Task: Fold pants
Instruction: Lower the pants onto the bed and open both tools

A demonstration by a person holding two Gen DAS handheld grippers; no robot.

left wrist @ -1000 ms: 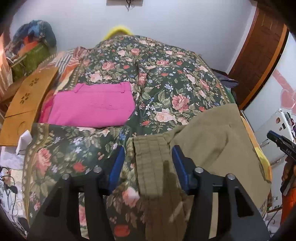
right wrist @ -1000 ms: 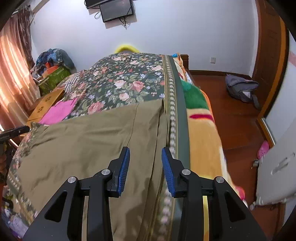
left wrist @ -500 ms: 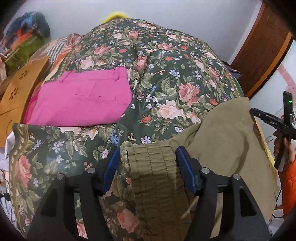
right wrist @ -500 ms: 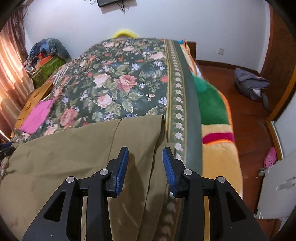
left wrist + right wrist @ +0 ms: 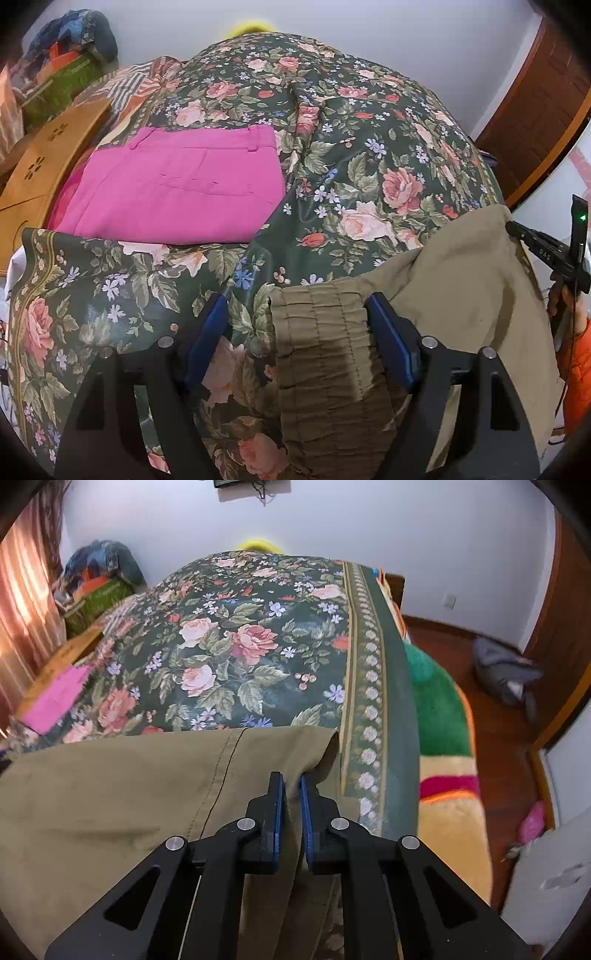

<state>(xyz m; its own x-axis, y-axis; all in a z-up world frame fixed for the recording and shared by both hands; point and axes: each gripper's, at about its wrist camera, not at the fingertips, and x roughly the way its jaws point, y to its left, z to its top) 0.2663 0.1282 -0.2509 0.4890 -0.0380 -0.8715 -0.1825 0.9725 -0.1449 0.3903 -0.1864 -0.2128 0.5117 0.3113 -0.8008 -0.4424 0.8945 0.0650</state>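
- While the olive pants (image 5: 110,794) lie spread across the near end of the bed (image 5: 258,635), on its floral bedspread, the step in hand looks like taking hold of both ends before the first fold.
- Right tool (image 5: 291,790): its blue pads are clenched on a pinch of the olive fabric close to the leg hem, near the bedspread's bordered edge.
- Left tool (image 5: 295,332): its fingers stand wide apart and released, straddling the gathered elastic waistband (image 5: 325,350), which lies between them ungripped.
- Next move, as I judge it: the left tool needs to close on the waistband; then both ends can be lifted together and one carried over to the other, keeping the cloth taut so that it does not bunch.
- Only the left wrist view shows the waistband and, well apart from it farther up the bed, a pair of pink pants (image 5: 173,184) already folded; it also catches the right tool from the side at the pants' far corner.
- Only the right wrist view shows the pinch itself, the leg seam, and the wooden floor (image 5: 491,709) beside the bed.
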